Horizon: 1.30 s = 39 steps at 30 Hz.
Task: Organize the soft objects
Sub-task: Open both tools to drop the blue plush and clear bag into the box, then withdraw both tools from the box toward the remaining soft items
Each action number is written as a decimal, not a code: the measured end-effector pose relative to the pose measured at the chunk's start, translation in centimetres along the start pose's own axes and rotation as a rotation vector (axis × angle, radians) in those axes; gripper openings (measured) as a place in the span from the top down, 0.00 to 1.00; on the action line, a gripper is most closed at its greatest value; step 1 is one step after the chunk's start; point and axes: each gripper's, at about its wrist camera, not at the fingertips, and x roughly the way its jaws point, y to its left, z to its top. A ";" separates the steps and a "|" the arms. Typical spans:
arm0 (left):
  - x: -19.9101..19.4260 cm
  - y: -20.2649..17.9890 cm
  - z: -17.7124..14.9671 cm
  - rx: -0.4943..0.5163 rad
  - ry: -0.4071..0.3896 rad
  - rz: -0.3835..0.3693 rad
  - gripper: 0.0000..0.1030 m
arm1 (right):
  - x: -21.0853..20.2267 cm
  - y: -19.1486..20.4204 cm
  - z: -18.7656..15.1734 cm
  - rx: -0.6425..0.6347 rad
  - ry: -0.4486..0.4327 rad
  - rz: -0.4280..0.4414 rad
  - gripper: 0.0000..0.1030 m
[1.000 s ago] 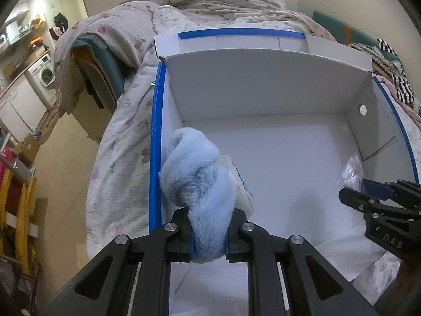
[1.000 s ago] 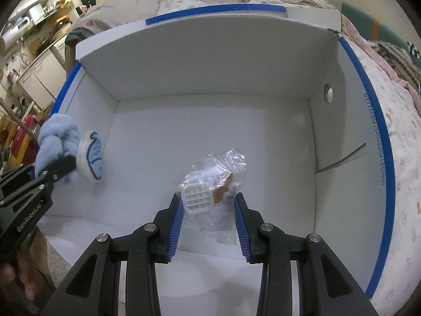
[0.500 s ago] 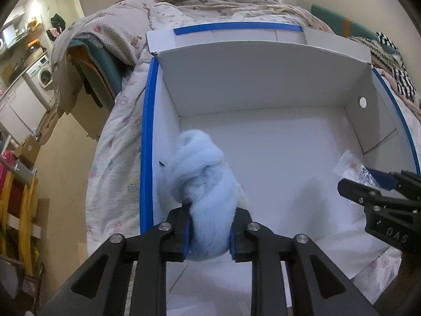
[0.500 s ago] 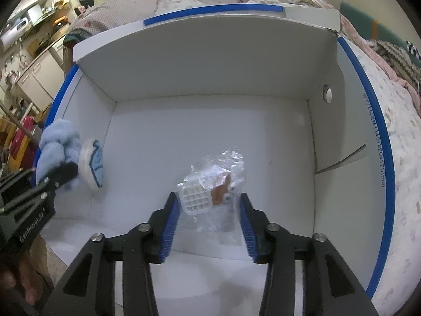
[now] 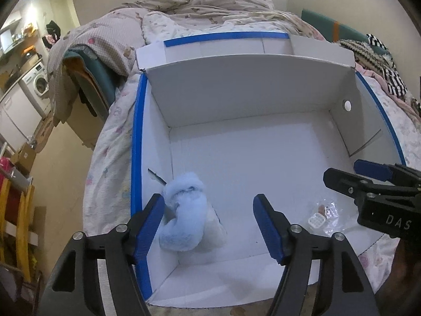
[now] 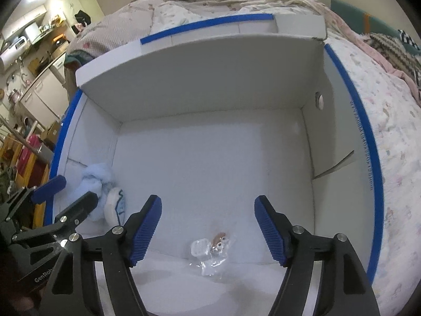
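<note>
White letters "DAS" show on the black body of the right gripper (image 5: 368, 176) at the right edge of the left wrist view, and "GenRob", cut off, shows on the left gripper (image 6: 64, 193) at the lower left of the right wrist view; small blue print runs along the box's right rim but is too distorted to read. Both grippers point steeply down into one white box (image 5: 250, 84) edged with blue tape, which sits on a patterned bedspread (image 5: 110, 142). The left gripper's jaws are opening and stand wide, with the one blue plush toy (image 5: 184, 218) lying on the box floor between them, against the left wall at the lower left of that view; neither pad presses on it. The right gripper's jaws are opening too, standing wide above the one clear plastic packet (image 6: 210, 250), which lies on the floor at the lower centre of its view, free of both pads. Each gripper has two blue ribbed pads. One washing machine (image 5: 38, 84) stands at the upper left.
</note>
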 end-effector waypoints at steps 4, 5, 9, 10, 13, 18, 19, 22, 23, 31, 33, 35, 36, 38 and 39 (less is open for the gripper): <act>-0.8 0.5 0.0 -0.017 -0.015 0.013 0.35 | -0.4 -0.4 0.1 0.033 -0.007 0.022 0.24; -1.1 0.7 0.0 -0.021 -0.020 0.016 0.35 | -0.7 -0.6 0.0 0.040 -0.014 0.021 0.22; -2.0 1.3 -0.3 -0.037 -0.038 -0.002 0.35 | -1.8 -0.9 -0.1 0.049 -0.055 0.030 0.01; -2.4 1.3 -0.4 -0.041 -0.046 -0.003 0.35 | -2.1 -0.9 -0.1 0.048 -0.066 0.033 0.01; -3.5 1.3 -0.7 -0.038 -0.071 0.014 0.35 | -2.8 -0.9 -0.5 0.034 -0.083 0.026 0.00; -5.1 1.6 -1.3 -0.044 -0.094 0.029 0.34 | -3.7 -0.7 -0.9 0.022 -0.107 0.011 0.00; -5.4 1.7 -1.4 -0.047 -0.097 0.034 0.34 | -3.9 -0.7 -1.0 0.020 -0.113 0.006 0.00; -6.5 2.4 -1.9 -0.060 -0.109 0.049 0.33 | -4.5 -0.8 -1.4 0.019 -0.122 0.003 0.00; -6.7 2.6 -2.1 -0.064 -0.111 0.051 0.33 | -4.8 -0.8 -1.6 0.019 -0.124 0.002 0.00; -8.3 4.5 -5.0 -0.096 -0.094 0.077 0.28 | -7.2 -0.5 -3.2 0.011 -0.165 0.011 0.00; -8.3 4.8 -6.0 -0.103 -0.078 0.076 0.28 | -7.6 -0.4 -3.8 0.010 -0.166 0.011 0.00; -8.3 5.0 -6.7 -0.102 -0.066 0.089 0.28 | -7.9 -0.3 -4.3 0.007 -0.161 0.030 0.00; -8.5 5.0 -7.1 -0.105 -0.066 0.089 0.28 | -8.1 -0.2 -4.6 0.002 -0.163 0.034 0.00; -8.8 5.1 -7.6 -0.112 -0.066 0.088 0.28 | -8.6 0.1 -5.2 -0.013 -0.167 0.022 0.00; -9.0 5.2 -7.8 -0.117 -0.066 0.085 0.27 | -8.7 0.2 -5.4 -0.015 -0.166 0.021 0.00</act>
